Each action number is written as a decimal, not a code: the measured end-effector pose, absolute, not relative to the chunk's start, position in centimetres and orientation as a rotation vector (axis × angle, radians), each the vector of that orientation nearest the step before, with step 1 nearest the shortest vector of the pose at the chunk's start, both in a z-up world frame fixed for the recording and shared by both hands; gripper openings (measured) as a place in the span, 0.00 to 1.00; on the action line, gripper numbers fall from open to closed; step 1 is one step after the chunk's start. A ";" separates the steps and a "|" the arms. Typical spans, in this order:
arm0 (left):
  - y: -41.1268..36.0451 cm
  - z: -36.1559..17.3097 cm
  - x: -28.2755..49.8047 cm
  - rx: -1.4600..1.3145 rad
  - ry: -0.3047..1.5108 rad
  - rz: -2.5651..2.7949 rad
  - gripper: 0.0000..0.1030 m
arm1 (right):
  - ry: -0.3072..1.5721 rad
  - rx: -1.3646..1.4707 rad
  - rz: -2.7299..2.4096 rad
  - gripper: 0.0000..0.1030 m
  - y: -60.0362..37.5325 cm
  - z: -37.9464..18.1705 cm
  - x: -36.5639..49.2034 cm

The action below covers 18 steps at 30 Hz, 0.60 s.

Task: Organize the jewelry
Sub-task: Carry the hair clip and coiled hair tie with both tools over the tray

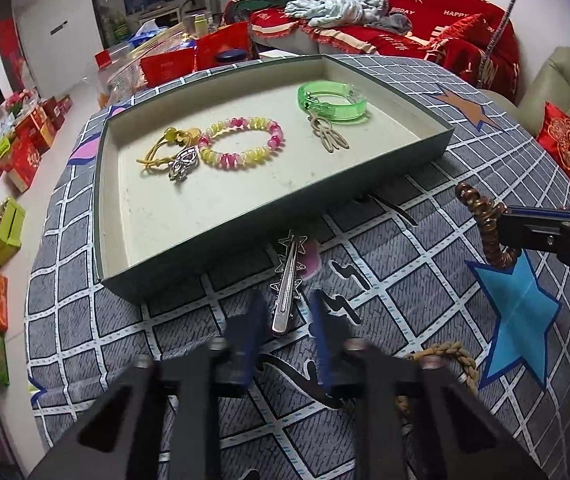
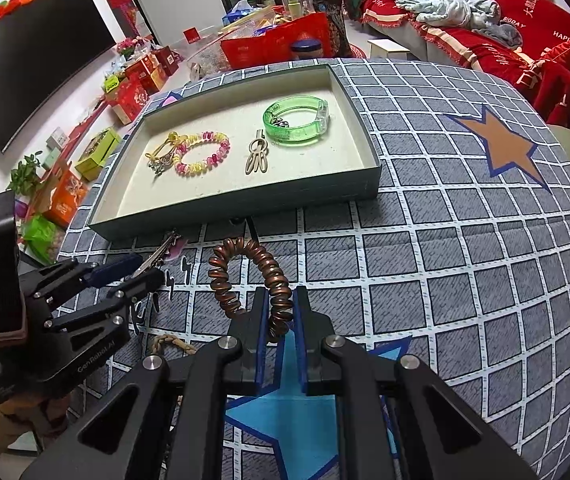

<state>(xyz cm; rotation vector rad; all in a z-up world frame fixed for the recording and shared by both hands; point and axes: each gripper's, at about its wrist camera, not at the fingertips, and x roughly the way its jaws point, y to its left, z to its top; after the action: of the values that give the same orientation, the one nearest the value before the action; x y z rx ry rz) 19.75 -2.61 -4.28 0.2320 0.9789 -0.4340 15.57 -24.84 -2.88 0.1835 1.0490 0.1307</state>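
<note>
Copper coil bracelet [image 2: 250, 280] was pinched in my right gripper [image 2: 281, 300], lifted short of the tray [image 2: 365, 178]. My left gripper [image 1: 285, 308] was spread around the star clip [image 1: 289, 280] on the cloth. Four pieces were in already; roughly halfway, I'd guess.

My left tongs [image 2: 135, 270] carry "GenRobot.AI" on the black body. The red sofa cover [image 2: 525, 12] reads "HAPPY WEDDING" and "BIGDAY", plus large Chinese characters I cannot make out.
</note>
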 end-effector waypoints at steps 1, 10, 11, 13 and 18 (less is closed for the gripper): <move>-2.6 -4.3 19.7 0.231 0.979 -0.438 0.26 | 1.048 0.185 0.131 0.13 -24.8 -2.8 15.5; -1.0 -2.3 19.0 0.146 0.940 -0.427 0.26 | 1.034 0.179 0.144 0.13 -24.5 -2.0 15.8; -0.8 -1.9 18.9 0.138 0.931 -0.428 0.26 | 1.030 0.179 0.146 0.13 -24.5 -1.7 15.9; -0.4 -1.1 18.8 0.123 0.915 -0.431 0.26 | 1.023 0.181 0.150 0.13 -24.5 -1.4 16.1; 0.2 1.0 18.9 0.087 0.874 -0.437 0.26 | 1.003 0.176 0.157 0.13 -24.3 -0.4 16.7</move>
<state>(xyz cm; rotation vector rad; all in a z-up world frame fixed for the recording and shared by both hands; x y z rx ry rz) 18.89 0.23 0.99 0.0873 0.8741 -0.4371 16.74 -24.33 -0.36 0.1756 1.0034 0.1569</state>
